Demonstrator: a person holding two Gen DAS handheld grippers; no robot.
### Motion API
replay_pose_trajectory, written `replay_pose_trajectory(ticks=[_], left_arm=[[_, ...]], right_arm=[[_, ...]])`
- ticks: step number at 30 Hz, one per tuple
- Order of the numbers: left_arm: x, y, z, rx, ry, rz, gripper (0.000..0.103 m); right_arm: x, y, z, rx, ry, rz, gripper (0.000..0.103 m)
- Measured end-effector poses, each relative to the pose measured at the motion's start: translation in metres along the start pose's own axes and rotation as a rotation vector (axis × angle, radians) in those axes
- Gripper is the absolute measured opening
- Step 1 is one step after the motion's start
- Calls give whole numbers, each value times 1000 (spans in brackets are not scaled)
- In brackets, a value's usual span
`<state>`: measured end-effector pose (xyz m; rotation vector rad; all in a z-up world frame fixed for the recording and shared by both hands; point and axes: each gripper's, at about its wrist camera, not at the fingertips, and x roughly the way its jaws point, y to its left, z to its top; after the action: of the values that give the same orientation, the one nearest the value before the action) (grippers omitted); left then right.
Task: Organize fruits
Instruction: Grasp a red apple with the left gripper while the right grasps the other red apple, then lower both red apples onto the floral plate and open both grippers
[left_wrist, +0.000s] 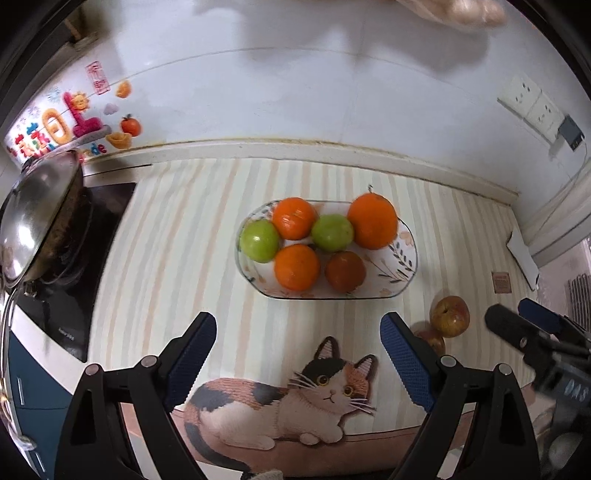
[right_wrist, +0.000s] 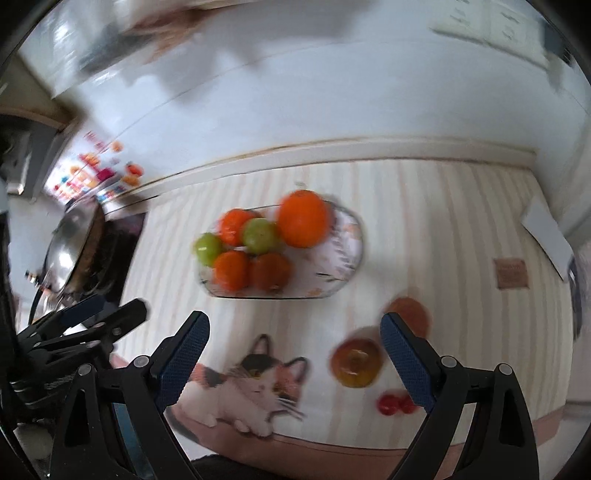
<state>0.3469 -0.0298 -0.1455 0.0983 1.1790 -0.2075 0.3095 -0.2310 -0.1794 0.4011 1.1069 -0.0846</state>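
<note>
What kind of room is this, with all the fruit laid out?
Most likely a home kitchen: a wok sits on a black stove beside the counter, wall sockets are on the white wall, and a fruit plate rests on a cat-print mat.

I count three oranges (left_wrist: 372, 221), two green apples (left_wrist: 259, 241) and one dark red fruit (left_wrist: 345, 270) on one plate (left_wrist: 402, 266); two reddish apples (left_wrist: 451, 316) and two cherries (right_wrist: 387, 403) outside it.
</note>
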Motion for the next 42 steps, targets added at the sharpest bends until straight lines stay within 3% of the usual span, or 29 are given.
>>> replay_pose_trajectory(ticks=[5,7,13,17,18,20,25,34,38,42], left_arm=[[47,-43,-5,52,121,-69,91],[71,-68,-8,75,194,-121,91],[134,-133,-19,157,364,-229,91],[166,-163,-30,217,447,-241,91],[172,-168,-33,230,454,-238,87],[179,-174,-39,256,432,-210,65],[171,-156,-38,232,383,-166,65],[169,-67,-23,60,386,-73,65],[173,-53,-24,-9,386,-103,65],[170,-49,-25,-6,364,-104,65]], right_arm=[[17,-74,-8,186,36,9,94],[26,-98,-12,237,59,1,77],[48,-147,-26,358,103,-2,77],[59,-165,-36,408,120,3,77],[62,-169,-38,416,125,-1,77],[67,-173,-39,428,128,-6,77],[80,-172,-36,431,145,8,77],[132,-137,-20,390,232,94,77],[155,-133,-20,397,259,74,70],[153,-128,-15,361,208,46,70]])
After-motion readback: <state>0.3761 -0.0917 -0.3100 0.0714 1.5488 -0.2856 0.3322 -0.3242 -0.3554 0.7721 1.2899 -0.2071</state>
